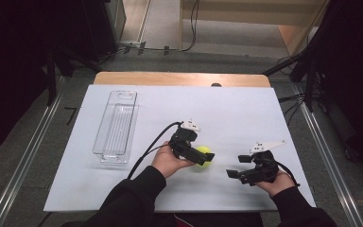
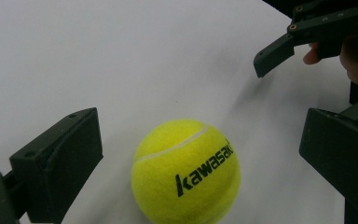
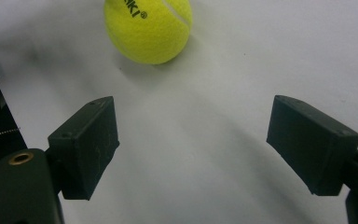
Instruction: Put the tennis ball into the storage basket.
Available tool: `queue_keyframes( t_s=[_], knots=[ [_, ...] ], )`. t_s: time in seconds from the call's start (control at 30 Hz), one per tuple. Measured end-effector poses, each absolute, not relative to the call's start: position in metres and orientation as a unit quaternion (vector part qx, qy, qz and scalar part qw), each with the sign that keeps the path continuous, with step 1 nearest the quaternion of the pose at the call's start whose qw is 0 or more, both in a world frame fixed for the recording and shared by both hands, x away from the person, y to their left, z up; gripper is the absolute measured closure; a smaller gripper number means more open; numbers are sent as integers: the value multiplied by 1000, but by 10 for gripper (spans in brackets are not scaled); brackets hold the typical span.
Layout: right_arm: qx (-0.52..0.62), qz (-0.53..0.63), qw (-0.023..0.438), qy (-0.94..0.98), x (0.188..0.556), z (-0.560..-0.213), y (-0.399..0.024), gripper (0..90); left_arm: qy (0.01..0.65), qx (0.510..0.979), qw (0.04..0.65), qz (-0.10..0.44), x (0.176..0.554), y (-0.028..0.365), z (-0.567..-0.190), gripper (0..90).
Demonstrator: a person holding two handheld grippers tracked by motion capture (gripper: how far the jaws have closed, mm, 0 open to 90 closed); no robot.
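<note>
**Open board, two obstacles**

Bare white tabletop (image 1: 246, 113) is left across the far and right parts, where passage is unobstructed. The left side is occupied by a clear plastic rectangular bin (image 1: 116, 126). Between the black left gripper (image 1: 203, 156) and the black right gripper (image 1: 234, 166), a yellow felt tennis ball (image 2: 186, 170) lies, with open surface around it.

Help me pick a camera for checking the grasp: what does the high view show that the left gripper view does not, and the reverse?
The high view takes in the clear plastic bin at the table's left, the wooden table edge and both forearms. The left gripper view brings out the black "kawasaki" lettering on the ball and the open gap on each side between the ball and the jaws. Both show the yellow tennis ball on the white tabletop, the left gripper around it and the right gripper open nearby.
</note>
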State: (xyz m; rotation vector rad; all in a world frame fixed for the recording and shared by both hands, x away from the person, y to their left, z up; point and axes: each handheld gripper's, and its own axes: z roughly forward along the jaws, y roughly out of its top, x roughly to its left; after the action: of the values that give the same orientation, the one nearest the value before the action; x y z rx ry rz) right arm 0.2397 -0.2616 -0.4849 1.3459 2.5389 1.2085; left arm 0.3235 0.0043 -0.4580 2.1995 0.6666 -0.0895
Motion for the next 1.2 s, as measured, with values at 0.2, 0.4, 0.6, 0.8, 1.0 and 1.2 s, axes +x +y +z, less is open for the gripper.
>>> queue_keyframes(
  t_s=[0.2,0.4,0.6,0.8,1.0,1.2],
  knots=[
    [432,387,11,814,240,-485,-261,146,264,880,393,-35,322,1,-469,0],
    [430,386,12,816,240,-485,-262,146,261,885,383,-34,320,-3,-474,0],
    [430,385,12,816,240,-485,-262,146,253,894,368,-36,317,-6,-485,36],
    [430,385,13,816,240,-485,-261,146,252,898,359,-35,318,-5,-491,84],
    [429,384,12,817,240,-485,-261,146,246,903,353,-26,315,-6,-498,169],
    [429,384,12,818,240,-485,-261,146,242,903,354,-9,314,-5,-498,261]
  ],
)
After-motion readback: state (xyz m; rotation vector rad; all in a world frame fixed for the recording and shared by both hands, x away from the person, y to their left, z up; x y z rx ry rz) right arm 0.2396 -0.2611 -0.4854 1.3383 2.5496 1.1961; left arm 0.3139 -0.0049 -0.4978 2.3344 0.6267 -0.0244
